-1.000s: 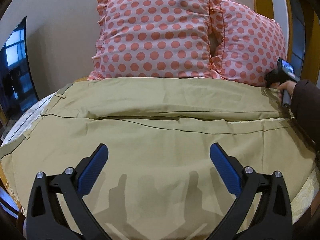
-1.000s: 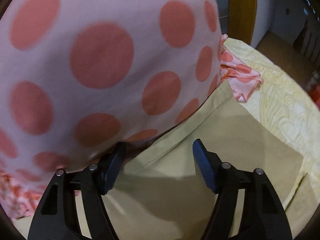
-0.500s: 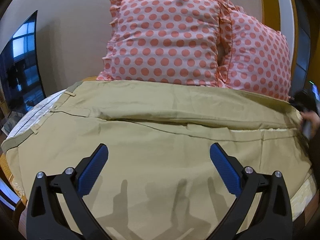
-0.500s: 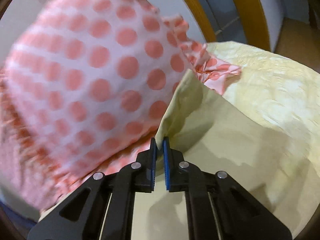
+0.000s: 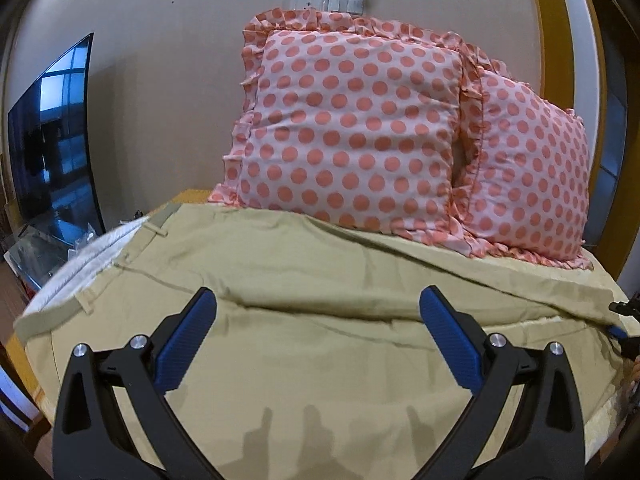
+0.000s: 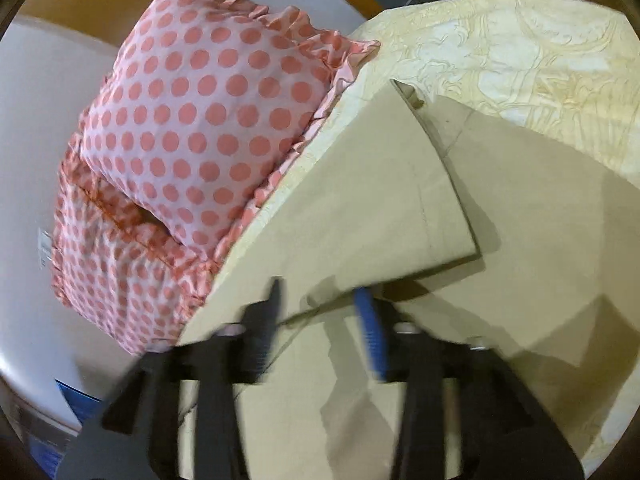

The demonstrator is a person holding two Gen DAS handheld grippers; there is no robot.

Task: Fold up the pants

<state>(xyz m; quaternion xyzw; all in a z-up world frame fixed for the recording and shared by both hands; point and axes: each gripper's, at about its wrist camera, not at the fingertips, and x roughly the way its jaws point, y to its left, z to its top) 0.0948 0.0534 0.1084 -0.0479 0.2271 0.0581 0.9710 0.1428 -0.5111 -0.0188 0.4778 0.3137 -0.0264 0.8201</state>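
Your right gripper [image 6: 320, 312], jaws seemingly apart though blurred, meets the pants [image 6: 360, 200] hem at lower centre. Clamp before carrying it over. Left gripper [image 5: 316, 336] hovers, jaws wide apart.

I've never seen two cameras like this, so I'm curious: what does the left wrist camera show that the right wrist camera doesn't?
Only the left wrist view shows the dark TV, the wall sockets and the waistband of the pants. Only the right wrist view shows a lifted pant leg and the bare patterned bedspread. Both show the tan pants and the polka-dot pillows.
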